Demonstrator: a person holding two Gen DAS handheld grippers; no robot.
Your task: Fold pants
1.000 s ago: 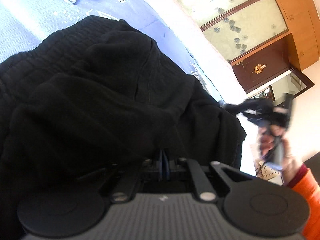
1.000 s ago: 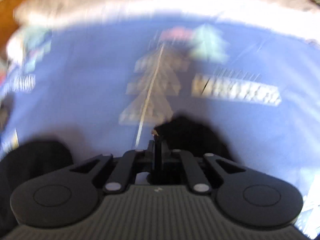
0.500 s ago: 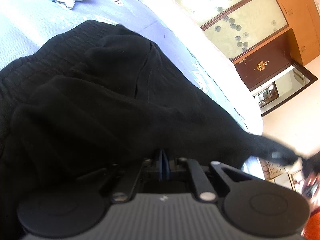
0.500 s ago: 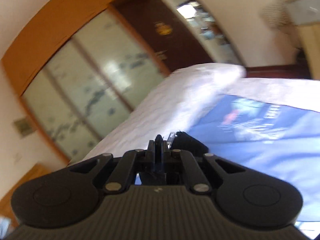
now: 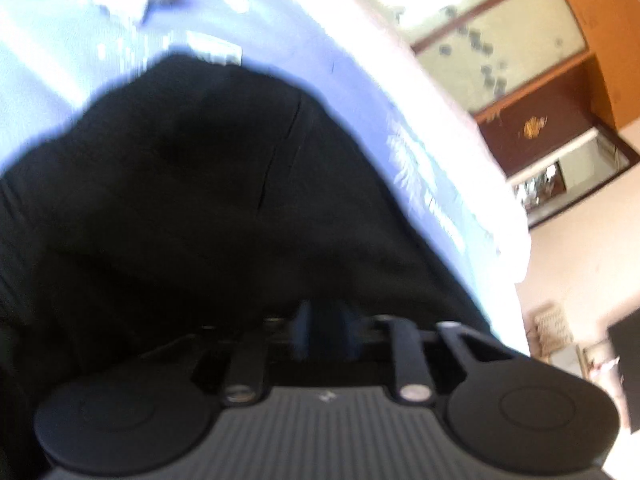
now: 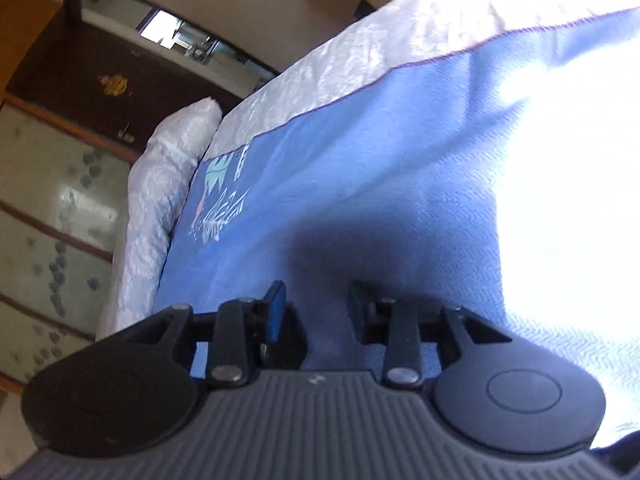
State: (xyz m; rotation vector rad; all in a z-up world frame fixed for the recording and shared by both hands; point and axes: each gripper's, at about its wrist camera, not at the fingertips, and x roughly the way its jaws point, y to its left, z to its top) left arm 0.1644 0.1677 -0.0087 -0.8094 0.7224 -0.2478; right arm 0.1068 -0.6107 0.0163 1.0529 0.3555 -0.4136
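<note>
My left tongs (image 5: 322, 330) are opening, with the pants (image 5: 192, 208) bunched directly ahead of and under them on the bed (image 5: 48, 80); whether cloth sits between the pads (image 5: 301, 330) I cannot tell. My right tongs (image 6: 316, 308) are opening over bare blue cover (image 6: 400, 168), nothing between them. The pants look soft, limp and thick, likely to sag and slide. Best hold, I judge: pinch a hem or waistband edge, both layers together.

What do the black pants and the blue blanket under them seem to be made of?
Black pants: probably a soft matte knit, fleece or cotton; they drape in rounded folds without shine, though blur hides the weave.
Blue blanket: woven cloth, matte; a fine herringbone texture shows near the right gripper, plus a printed pattern.
</note>
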